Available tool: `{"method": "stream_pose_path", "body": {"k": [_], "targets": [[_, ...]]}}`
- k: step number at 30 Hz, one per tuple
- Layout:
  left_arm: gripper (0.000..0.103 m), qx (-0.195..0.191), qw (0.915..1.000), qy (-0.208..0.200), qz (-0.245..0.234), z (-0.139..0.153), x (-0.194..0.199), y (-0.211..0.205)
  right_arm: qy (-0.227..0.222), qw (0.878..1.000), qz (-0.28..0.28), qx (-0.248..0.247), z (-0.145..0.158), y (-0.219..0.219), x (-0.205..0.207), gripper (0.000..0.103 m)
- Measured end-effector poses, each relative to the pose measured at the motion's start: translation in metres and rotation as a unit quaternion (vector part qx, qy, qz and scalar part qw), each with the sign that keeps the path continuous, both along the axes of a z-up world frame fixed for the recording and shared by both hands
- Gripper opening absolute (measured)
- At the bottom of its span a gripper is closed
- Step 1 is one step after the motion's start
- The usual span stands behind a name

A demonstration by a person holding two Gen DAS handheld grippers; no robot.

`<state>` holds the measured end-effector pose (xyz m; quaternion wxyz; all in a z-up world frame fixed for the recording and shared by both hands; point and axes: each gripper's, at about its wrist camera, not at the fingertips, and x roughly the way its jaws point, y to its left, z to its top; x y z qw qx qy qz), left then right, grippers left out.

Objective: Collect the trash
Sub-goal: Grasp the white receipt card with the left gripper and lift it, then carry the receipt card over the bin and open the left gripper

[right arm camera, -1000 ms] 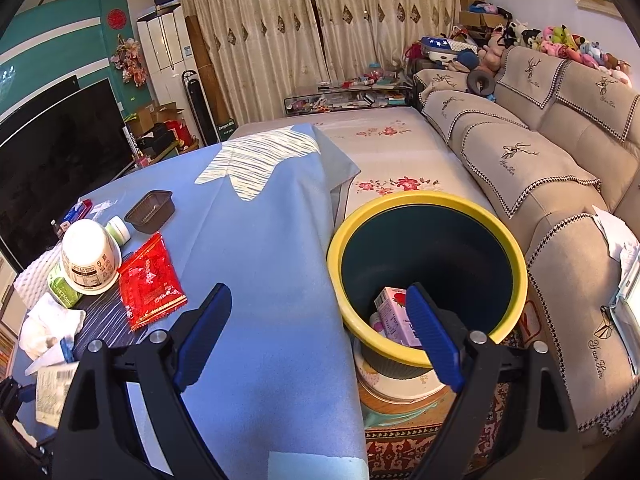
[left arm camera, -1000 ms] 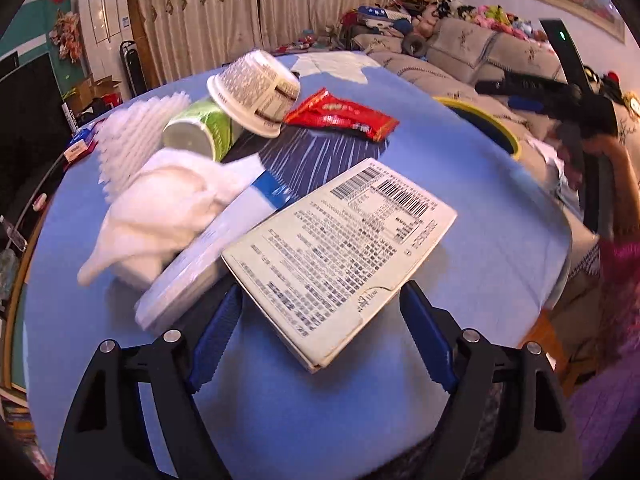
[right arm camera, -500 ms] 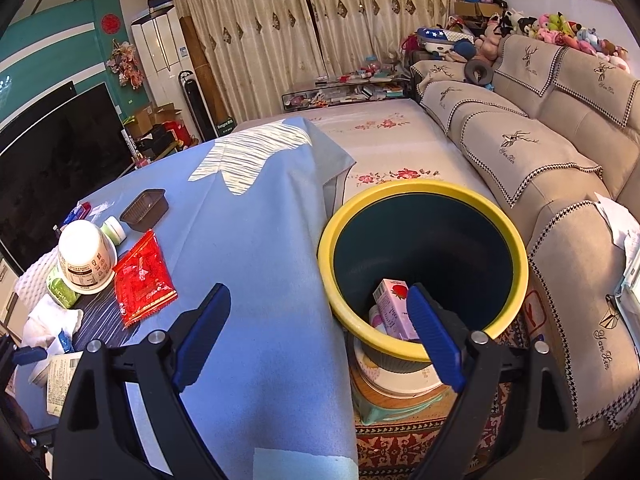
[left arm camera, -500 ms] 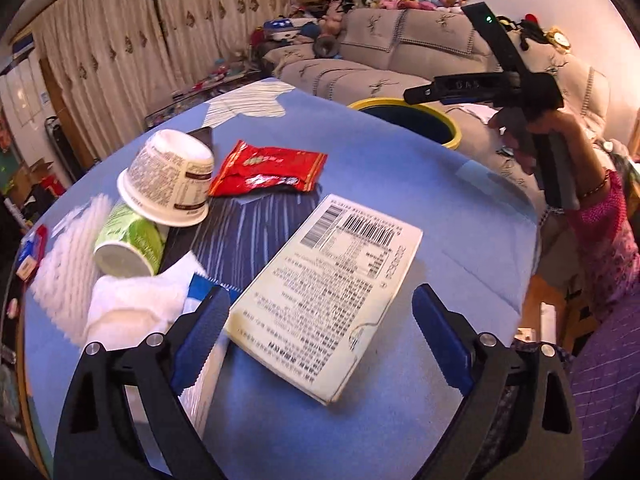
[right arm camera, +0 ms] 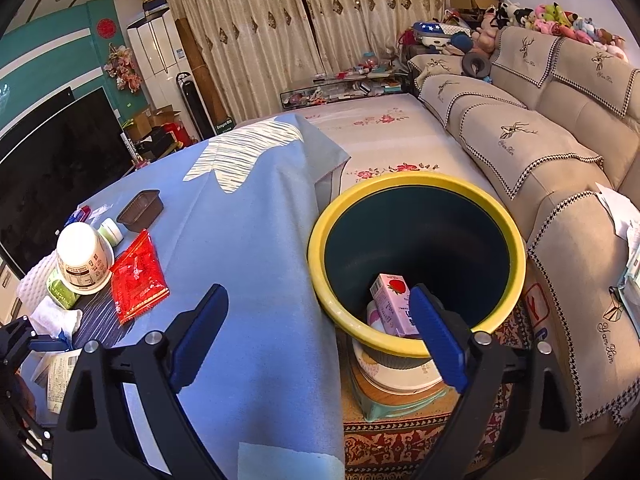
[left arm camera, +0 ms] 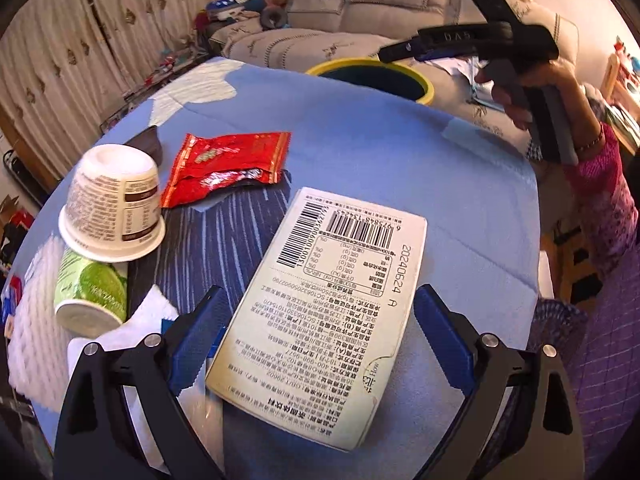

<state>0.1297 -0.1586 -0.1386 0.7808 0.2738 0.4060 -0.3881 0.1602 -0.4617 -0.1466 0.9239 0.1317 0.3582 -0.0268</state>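
Over the last second we have swung our left gripper (left arm camera: 316, 356) round and rolled it so that the flat cream carton (left arm camera: 320, 308) now lies lengthwise between its jaws, which stand wide and press on nothing; a second ago the carton lay skewed across them. That lines us up for a pinch across its narrow sides. The carton rests on the blue tablecloth (left arm camera: 400, 152), near the red wrapper (left arm camera: 228, 168) and the upturned cup (left arm camera: 114, 208). Our right gripper (right arm camera: 316, 336) has kept still, wide and empty, at the yellow-rimmed bin (right arm camera: 416, 184), where a pink carton (right arm camera: 394, 304) seems to lie already, though partly hidden.
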Motion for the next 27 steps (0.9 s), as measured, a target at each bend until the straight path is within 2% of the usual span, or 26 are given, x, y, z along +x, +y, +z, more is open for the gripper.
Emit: {"method": "stream_pose_path", "body": {"k": [5,8,13,23,27], "targets": [[0.092,0.021,0.9996,0.008,-0.018,-0.008,0.003,-0.007,0.001,1.0,-0.001,0.007,-0.002,-0.004,-0.001,0.087],[0.081,0.013,0.9997,0.016,-0.013,-0.004,0.006,-0.007,0.002,1.0,0.0,0.014,-0.003,-0.006,-0.002,0.087],[0.076,0.007,0.9998,0.013,0.014,0.002,0.006,-0.004,0.001,1.0,0.0,0.023,-0.004,-0.011,-0.008,0.087],[0.076,-0.024,0.9969,-0.029,0.069,0.052,0.016,-0.023,-0.006,0.999,-0.021,0.028,-0.003,-0.028,-0.031,0.087],[0.076,-0.031,0.9965,-0.022,0.074,0.069,0.033,-0.048,-0.009,0.999,-0.037,0.023,-0.004,-0.037,-0.045,0.087]]}}
